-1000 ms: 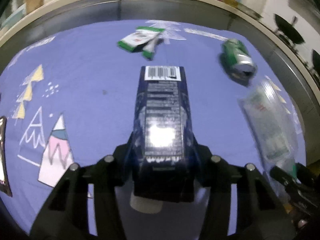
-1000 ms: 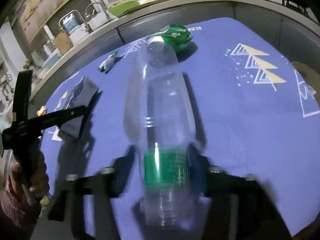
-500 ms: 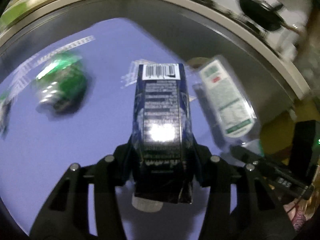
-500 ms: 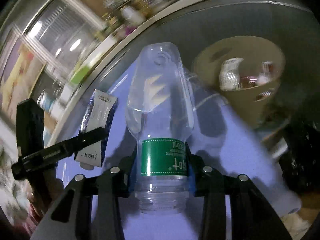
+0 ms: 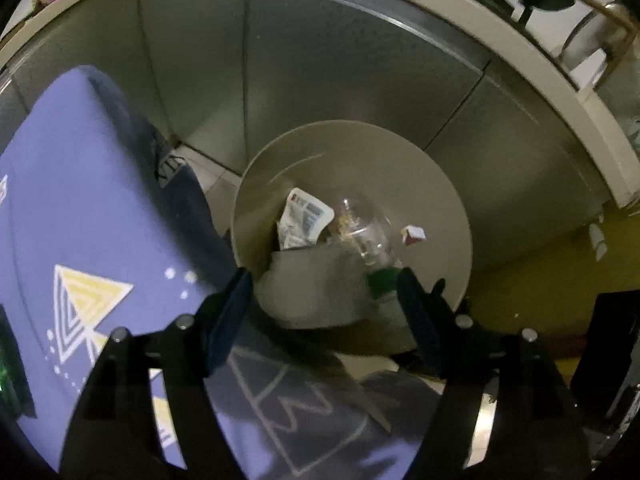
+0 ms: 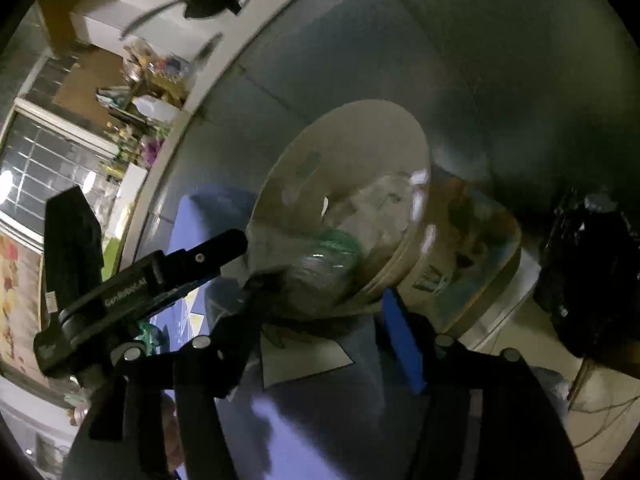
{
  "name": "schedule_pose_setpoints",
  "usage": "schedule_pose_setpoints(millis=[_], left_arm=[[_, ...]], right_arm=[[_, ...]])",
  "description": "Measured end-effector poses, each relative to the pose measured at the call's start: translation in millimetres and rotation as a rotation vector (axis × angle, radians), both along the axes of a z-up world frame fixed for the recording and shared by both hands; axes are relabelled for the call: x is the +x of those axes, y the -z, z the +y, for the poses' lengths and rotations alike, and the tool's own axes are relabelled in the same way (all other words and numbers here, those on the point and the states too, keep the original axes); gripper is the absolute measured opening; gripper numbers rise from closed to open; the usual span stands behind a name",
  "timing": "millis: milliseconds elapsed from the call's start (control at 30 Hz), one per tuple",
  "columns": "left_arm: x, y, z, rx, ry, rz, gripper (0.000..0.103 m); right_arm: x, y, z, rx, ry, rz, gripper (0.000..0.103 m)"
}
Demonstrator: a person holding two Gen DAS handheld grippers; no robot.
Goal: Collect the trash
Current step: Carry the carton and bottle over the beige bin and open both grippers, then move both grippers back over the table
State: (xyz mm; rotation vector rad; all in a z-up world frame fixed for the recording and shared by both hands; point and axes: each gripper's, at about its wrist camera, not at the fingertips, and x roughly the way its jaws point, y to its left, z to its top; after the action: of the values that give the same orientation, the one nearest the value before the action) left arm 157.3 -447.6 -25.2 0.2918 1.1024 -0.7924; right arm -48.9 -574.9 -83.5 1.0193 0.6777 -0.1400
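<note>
Landmark: round beige bin point(image 5: 432, 184), standing on the floor just off the corner of the table; both cameras look toward its mouth.
Left gripper point(image 5: 324, 304): jaws spread, having just been opening; nothing between them. It hangs above the near rim of the bin, pointing steeply down into it.
Left fingers point(image 5: 228, 320): dark blue pads, both clear of any object.
Right gripper point(image 6: 320, 316): jaws parted, having just been opening; the pads press on nothing. It sits at the near rim of the bin, rolled to one side.
Plastic bottle point(image 5: 368, 236): clear, with a green label band; in the left wrist view it lies inside the bin, free of both grippers. In the right wrist view a blurred clear shape with green point(image 6: 332, 256) sits at the bin's mouth just ahead of the jaws; probably the same bottle, but the blur leaves that unsure.
Carton point(image 5: 304, 216): pale printed face up, inside the bin beside the bottle, toward the table side.
Small red-and-white scrap point(image 5: 414, 236): against the bin's inner wall, on the far side of the bottle from the carton.
Tablecloth point(image 5: 80, 208): purple with yellow and white triangles, its corner draped just beside the bin.
Black bag point(image 6: 588, 272): on the floor beyond the bin, away from the table.
Steel cabinet fronts point(image 5: 320, 72): behind the bin.
</note>
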Motion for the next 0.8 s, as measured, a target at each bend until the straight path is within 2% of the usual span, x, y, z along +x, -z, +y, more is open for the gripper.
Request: schedule_pose_setpoints(millis=[200,267,367,467,600,800], left_arm=[[-39.3,-23.4,50.5,-0.069,-0.024,-0.070,0.071],[-54.4,-27.0,65.6,-0.062,-0.040,-0.114,0.071],[-82.9,-31.0,101.4,-0.035,-0.081,-0.191,0.071],[-89.5,-32.9,133.7,-0.021,-0.145,-0.217,0.071],[-98.8,-41.4,184.8,-0.036,-0.250,-0.232,0.071],[-116.6,-58.8,234.7,-0.041,-0.338,-0.301,0.071]], right_arm=[[-39.1,-11.9,28.8,-0.066,0.051,-0.065,0.058],[-47.3,-17.0,44.8,-0.092,0.045,-0.072,0.058],[-43.6,-27.4,67.3,-0.147,0.007,-0.080,0.058],[-44.2,-39.7,98.2,-0.215,-0.037,-0.095,0.058],[-37.6,-55.6,124.4,-0.256,-0.083,-0.112,0.058],[-38.3,-70.9,152.0,-0.283,-0.109,-0.122,0.058]])
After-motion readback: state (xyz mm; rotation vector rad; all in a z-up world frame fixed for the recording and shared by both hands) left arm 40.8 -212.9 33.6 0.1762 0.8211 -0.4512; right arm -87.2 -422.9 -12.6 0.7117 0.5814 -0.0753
